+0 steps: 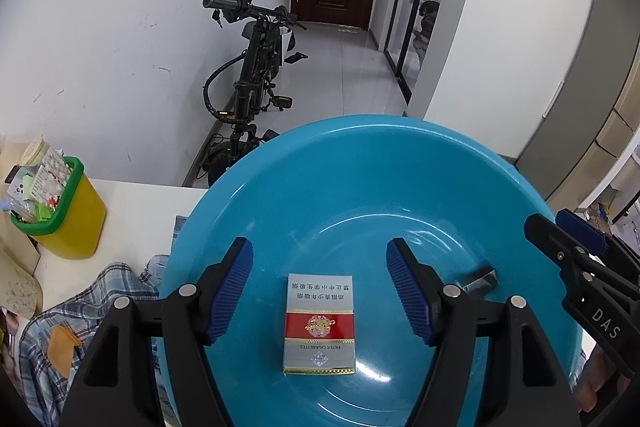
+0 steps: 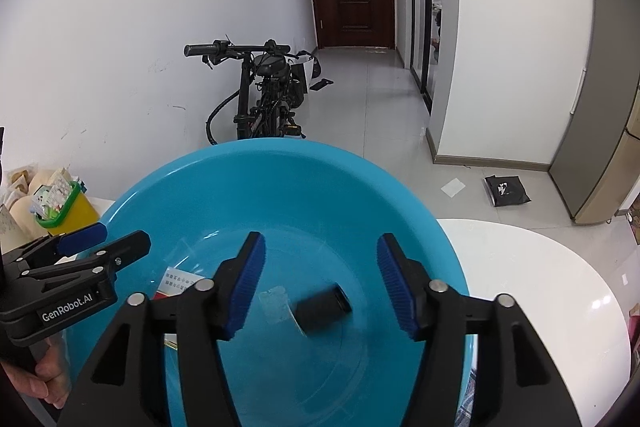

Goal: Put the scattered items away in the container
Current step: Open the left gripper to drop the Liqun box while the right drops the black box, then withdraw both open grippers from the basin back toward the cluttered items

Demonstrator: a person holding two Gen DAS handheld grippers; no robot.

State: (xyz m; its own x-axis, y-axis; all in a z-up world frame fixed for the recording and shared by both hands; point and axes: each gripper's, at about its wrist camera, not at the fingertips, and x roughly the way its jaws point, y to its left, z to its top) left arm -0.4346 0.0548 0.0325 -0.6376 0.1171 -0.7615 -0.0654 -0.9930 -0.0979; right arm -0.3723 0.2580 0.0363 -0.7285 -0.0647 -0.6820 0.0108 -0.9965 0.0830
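Both the left gripper (image 1: 320, 291) and right gripper (image 2: 320, 283) stand parted and empty over the blue basin (image 1: 360, 155); the light, stiff cigarette pack (image 1: 319, 323) would take best across its long edges.

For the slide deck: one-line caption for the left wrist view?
Open left gripper above a cigarette pack lying flat in the blue basin.

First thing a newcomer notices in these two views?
The big blue basin fills the foreground of both views. A cigarette pack lies flat on its bottom between the open left tongs, and a blurred dark cylinder sits between the open right tongs. A black bike leans on the wall behind.
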